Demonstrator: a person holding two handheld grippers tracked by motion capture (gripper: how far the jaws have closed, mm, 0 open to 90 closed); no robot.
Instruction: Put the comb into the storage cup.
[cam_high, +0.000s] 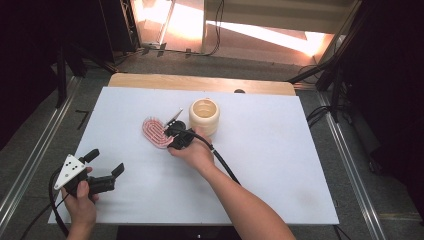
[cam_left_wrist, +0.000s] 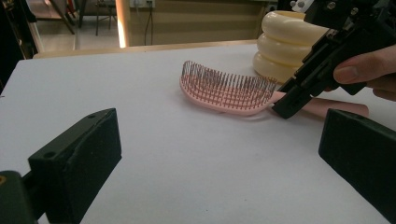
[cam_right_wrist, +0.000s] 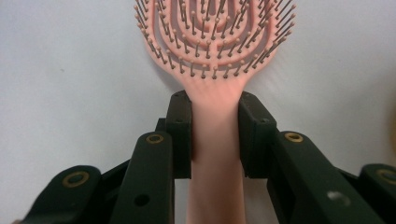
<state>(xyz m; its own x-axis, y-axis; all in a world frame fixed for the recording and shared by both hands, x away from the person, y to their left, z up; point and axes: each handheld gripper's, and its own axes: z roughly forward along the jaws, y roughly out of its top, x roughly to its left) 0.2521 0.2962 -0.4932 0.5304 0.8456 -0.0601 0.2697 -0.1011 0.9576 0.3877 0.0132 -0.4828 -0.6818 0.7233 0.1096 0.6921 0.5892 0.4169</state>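
A pink hairbrush lies bristles up on the white table, left of a cream ribbed cup. My right gripper is shut on the brush's handle, just behind the head. In the right gripper view both pads press the sides of the pink handle, and the bristled head reaches out ahead. The left gripper view shows the brush resting on the table, with the right gripper on its handle in front of the cup. My left gripper is open near the front left corner, with nothing between its jaws.
The white sheet covers a wooden table whose back edge shows behind it. Dark floor and metal rails run along both sides. Bare white surface lies to the right of the cup and between the two hands.
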